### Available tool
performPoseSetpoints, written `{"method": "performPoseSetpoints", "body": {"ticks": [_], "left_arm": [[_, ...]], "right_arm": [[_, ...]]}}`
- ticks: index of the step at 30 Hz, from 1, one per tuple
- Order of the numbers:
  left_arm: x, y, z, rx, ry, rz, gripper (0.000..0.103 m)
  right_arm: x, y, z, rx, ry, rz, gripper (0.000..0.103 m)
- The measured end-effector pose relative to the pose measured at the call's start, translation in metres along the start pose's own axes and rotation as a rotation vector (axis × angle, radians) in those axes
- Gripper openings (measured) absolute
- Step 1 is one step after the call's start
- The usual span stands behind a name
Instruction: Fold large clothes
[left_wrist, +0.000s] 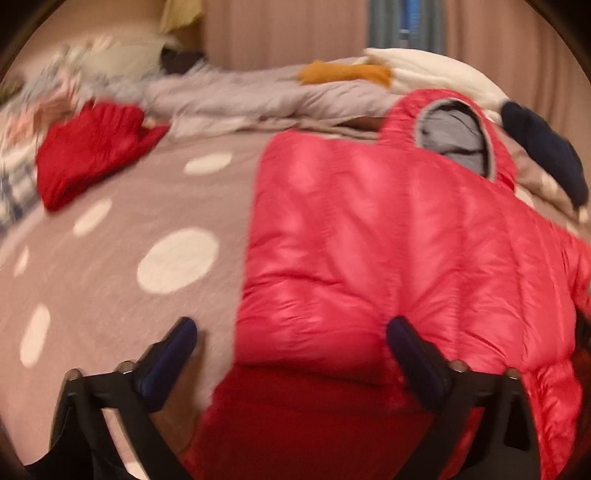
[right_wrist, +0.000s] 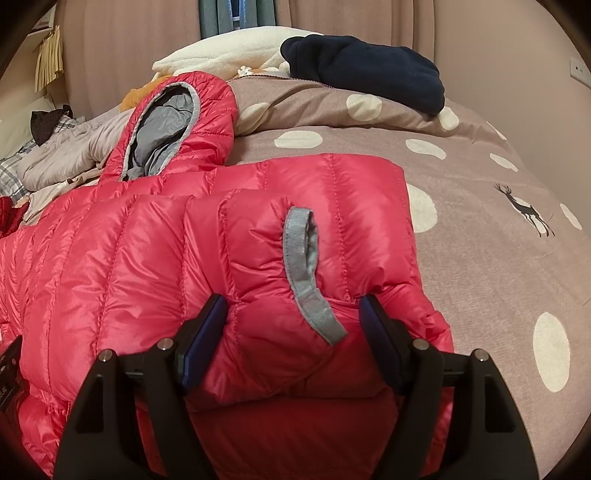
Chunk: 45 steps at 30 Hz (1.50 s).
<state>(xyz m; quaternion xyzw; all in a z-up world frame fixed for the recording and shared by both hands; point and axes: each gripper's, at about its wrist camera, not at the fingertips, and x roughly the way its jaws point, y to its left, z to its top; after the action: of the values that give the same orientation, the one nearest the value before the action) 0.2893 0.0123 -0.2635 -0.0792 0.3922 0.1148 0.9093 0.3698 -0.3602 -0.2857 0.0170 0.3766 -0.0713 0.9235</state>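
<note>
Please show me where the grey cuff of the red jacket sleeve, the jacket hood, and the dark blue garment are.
grey cuff (right_wrist: 301, 273): right wrist view, middle of the grey band.
jacket hood (right_wrist: 162, 129): right wrist view, grey lining inside the opening.
dark blue garment (right_wrist: 364, 70): right wrist view, centre of the pile.

Left gripper (left_wrist: 291, 332): jaws spread wide, fingers reaching toward 12 o'clock; blue pad on each finger; view blurred.
Left fingertips (left_wrist: 184, 326): low, at 7 and 5 o'clock in its own view.
Right gripper (right_wrist: 293, 306): jaws parted wide, level, pointing to 12 o'clock.
Right pads (right_wrist: 207, 332): blue, facing inward.
</note>
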Motion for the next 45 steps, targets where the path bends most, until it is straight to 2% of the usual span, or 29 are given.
{"method": "performPoseSetpoints", "body": {"ticks": [2, 3, 5, 7, 8, 10, 12, 13, 15, 17, 18, 20, 21, 22, 24, 30, 32, 35, 37, 40, 41, 45], "left_arm": [[-0.002, 0.018, -0.001, -0.096, 0.021, -0.086, 0.102], [-0.005, 0.025, -0.002, -0.126, 0.019, -0.102, 0.102], [-0.014, 0.031, -0.002, -0.142, 0.000, -0.109, 0.102], [-0.028, 0.032, 0.000, -0.116, -0.053, -0.106, 0.093], [-0.038, 0.031, 0.001, -0.104, -0.089, -0.097, 0.088], [-0.056, 0.032, 0.003, -0.091, -0.152, -0.083, 0.070], [-0.073, 0.037, 0.004, -0.106, -0.207, -0.051, 0.064], [-0.081, 0.040, 0.005, -0.110, -0.226, -0.009, 0.063], [-0.091, 0.048, 0.007, -0.121, -0.273, 0.071, 0.060], [-0.096, 0.058, 0.012, -0.154, -0.300, 0.110, 0.051], [-0.096, 0.065, 0.014, -0.178, -0.297, 0.122, 0.046], [-0.093, 0.081, 0.017, -0.249, -0.293, 0.186, 0.045], [-0.089, 0.092, 0.019, -0.294, -0.287, 0.253, 0.045], [-0.084, 0.100, 0.022, -0.323, -0.273, 0.290, 0.044], [-0.076, 0.111, 0.027, -0.370, -0.252, 0.317, 0.044], [-0.056, 0.146, 0.031, -0.393, -0.221, 0.381, 0.044], [-0.046, 0.160, 0.029, -0.436, -0.182, 0.385, 0.044], [-0.032, 0.171, 0.024, -0.485, -0.110, 0.369, 0.044], [-0.022, 0.174, 0.027, -0.480, -0.090, 0.367, 0.044], [-0.014, 0.169, 0.028, -0.392, -0.095, 0.454, 0.044], [-0.010, 0.170, 0.028, -0.374, -0.098, 0.463, 0.044], [0.008, 0.179, 0.032, -0.382, -0.028, 0.442, 0.044]], "right_arm": [[-0.001, 0.000, 0.000, -0.001, -0.002, -0.003, 0.074], [-0.001, 0.002, 0.000, -0.006, -0.001, -0.008, 0.074], [-0.002, 0.002, 0.001, -0.012, 0.004, -0.003, 0.077], [-0.005, 0.001, 0.003, -0.010, 0.014, 0.006, 0.077], [-0.008, 0.001, 0.003, -0.010, 0.021, 0.006, 0.077], [-0.015, 0.001, 0.004, 0.009, 0.040, 0.011, 0.079], [-0.022, -0.001, 0.007, 0.036, 0.056, 0.027, 0.081], [-0.026, -0.001, 0.010, 0.043, 0.056, 0.031, 0.081], [-0.037, 0.003, 0.019, 0.029, 0.034, 0.024, 0.081], [-0.048, 0.011, 0.032, -0.021, -0.009, 0.016, 0.084], [-0.053, 0.018, 0.040, -0.057, -0.030, 0.006, 0.085], [-0.059, 0.035, 0.058, -0.136, -0.078, -0.044, 0.088], [-0.059, 0.042, 0.066, -0.168, -0.095, -0.072, 0.090], [-0.059, 0.051, 0.075, -0.204, -0.114, -0.104, 0.092], [-0.055, 0.071, 0.097, -0.251, -0.146, -0.128, 0.096], [-0.017, 0.101, 0.158, -0.210, -0.131, -0.063, 0.098], [0.003, 0.113, 0.177, -0.183, -0.121, -0.026, 0.099], [0.035, 0.126, 0.190, -0.138, -0.069, -0.015, 0.099], [0.057, 0.131, 0.195, -0.096, -0.035, 0.003, 0.099], [0.084, 0.133, 0.199, -0.073, -0.031, -0.022, 0.099], [0.088, 0.132, 0.200, -0.068, -0.030, -0.031, 0.099], [0.115, 0.133, 0.207, -0.079, -0.026, -0.034, 0.099]]}}
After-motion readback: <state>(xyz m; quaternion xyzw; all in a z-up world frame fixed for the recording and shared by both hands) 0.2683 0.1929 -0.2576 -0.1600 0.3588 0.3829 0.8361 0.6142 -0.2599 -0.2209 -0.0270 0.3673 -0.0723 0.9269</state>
